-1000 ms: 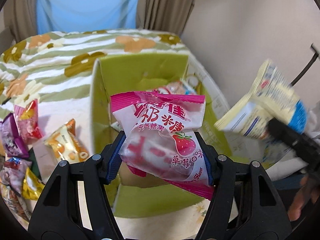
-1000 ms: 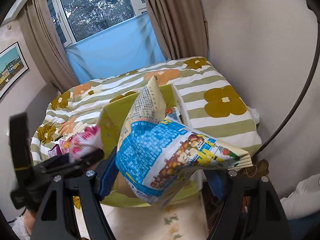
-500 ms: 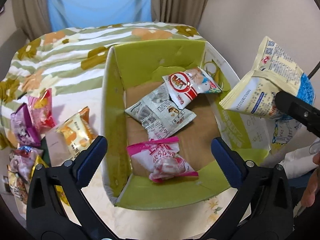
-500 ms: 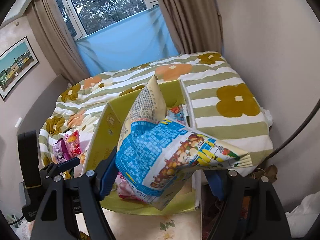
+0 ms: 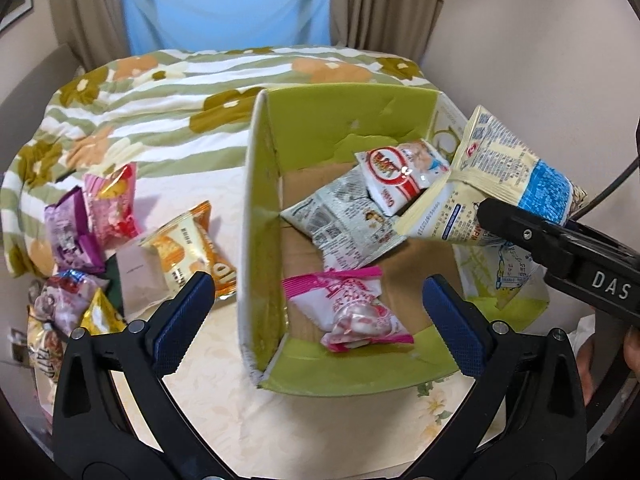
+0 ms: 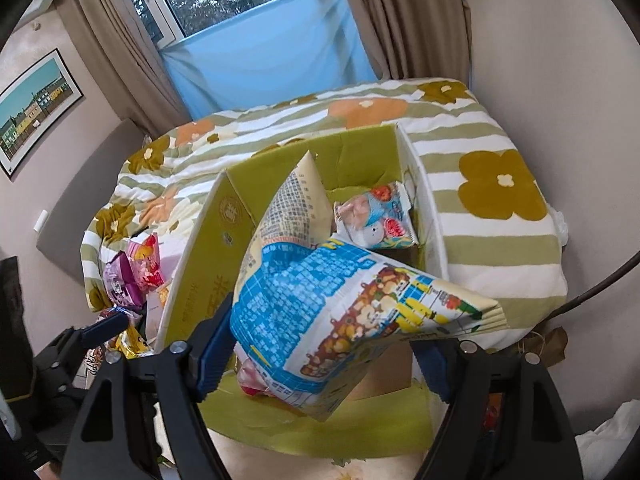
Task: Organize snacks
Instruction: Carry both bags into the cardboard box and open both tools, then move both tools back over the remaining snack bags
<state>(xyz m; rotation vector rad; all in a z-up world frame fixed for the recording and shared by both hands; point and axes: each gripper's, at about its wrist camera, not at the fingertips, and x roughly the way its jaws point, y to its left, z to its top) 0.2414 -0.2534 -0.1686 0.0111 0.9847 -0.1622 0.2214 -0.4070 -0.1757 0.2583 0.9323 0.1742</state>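
Observation:
A green cardboard box stands open on the bed; it also shows in the right wrist view. Inside lie a pink strawberry candy bag, a grey-white packet and a red-and-white packet. My left gripper is open and empty above the box's near left corner. My right gripper is shut on a blue-and-yellow snack bag, held over the box's right side; the bag also shows in the left wrist view.
Several loose snack bags lie left of the box: an orange one, a pink one, a purple one. The flowered striped bedspread lies behind. A wall is close on the right.
My left gripper opened and let the pink candy bag fall into the box, then drew back and up. My right gripper moved the blue-and-yellow bag in over the box.

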